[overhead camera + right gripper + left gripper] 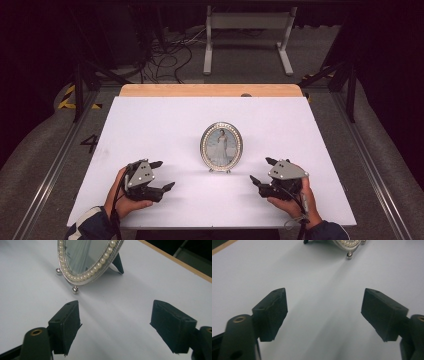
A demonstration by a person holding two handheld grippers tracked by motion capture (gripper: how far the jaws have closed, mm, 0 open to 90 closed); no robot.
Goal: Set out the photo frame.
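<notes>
Resting low at lower left of the high view, left tool (162,176) with jaws spread wide, nothing between them, well apart from the oval picture frame (221,145). Standing upright at centre of the white table (150,125), between both tools, on small ball feet. Sitting at lower right, right tool (260,171) equally wide and empty, pointed inward toward the frame. Cut off at the top edge of the left gripper view, just a pearl-edged sliver of frame (345,243) and one foot. Cropped too in the right gripper view (87,260), upper half out of shot, glass glare-washed, photo hard to make out, back prop partly hidden.
</notes>
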